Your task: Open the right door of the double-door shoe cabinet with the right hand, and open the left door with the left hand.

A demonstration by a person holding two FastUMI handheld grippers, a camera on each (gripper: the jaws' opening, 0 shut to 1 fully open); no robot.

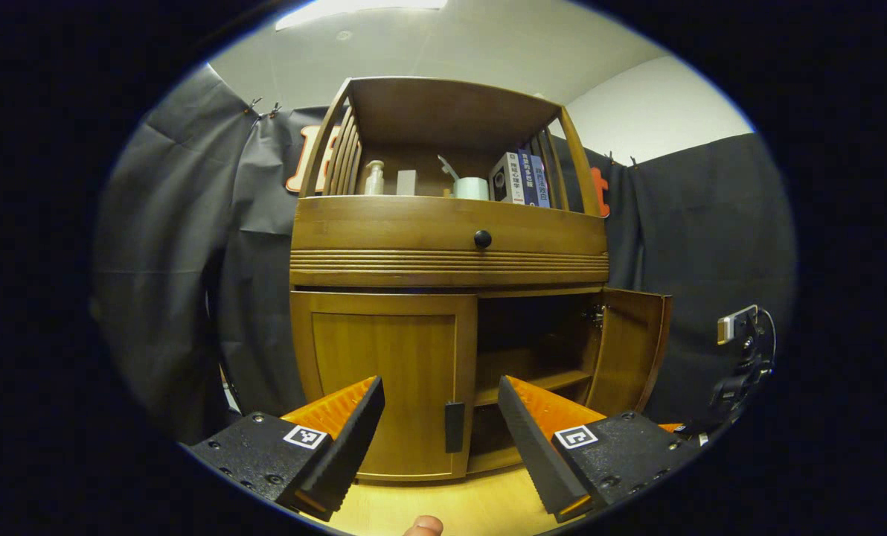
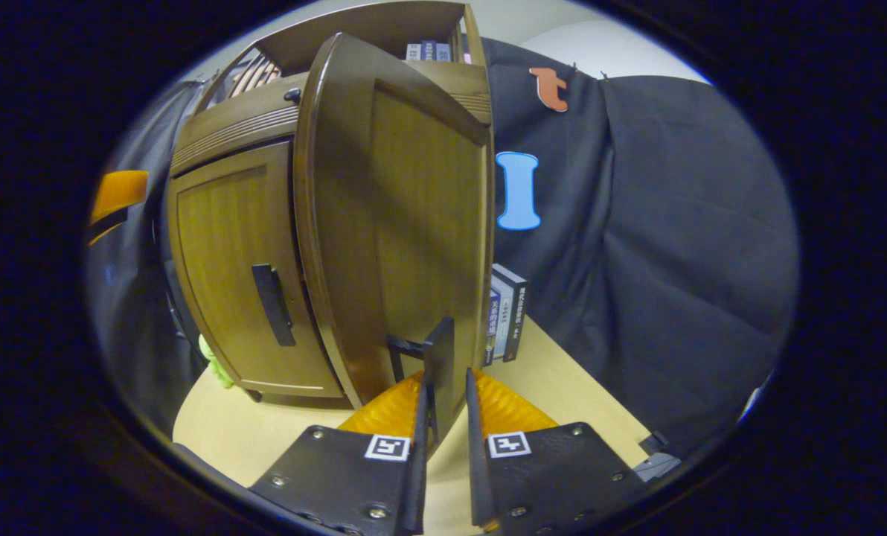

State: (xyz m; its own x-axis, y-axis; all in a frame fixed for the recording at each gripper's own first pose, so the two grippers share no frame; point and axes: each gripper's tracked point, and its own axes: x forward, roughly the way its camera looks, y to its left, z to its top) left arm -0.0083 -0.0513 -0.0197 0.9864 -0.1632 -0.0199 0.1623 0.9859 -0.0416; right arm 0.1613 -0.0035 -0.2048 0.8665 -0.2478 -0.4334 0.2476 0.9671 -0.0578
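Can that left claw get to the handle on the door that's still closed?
Probably yes. The left claw is open and faces the handle, which sits between its fingers' line with nothing in between.

Small printed writing is seen on the spines of the upright books (image 1: 522,177) on the wooden cabinet's top shelf (image 1: 443,199), but it is perhaps too blurry to be read.

Recording booth: black cloth wall (image 1: 190,246) behind wooden cabinet (image 1: 443,246).
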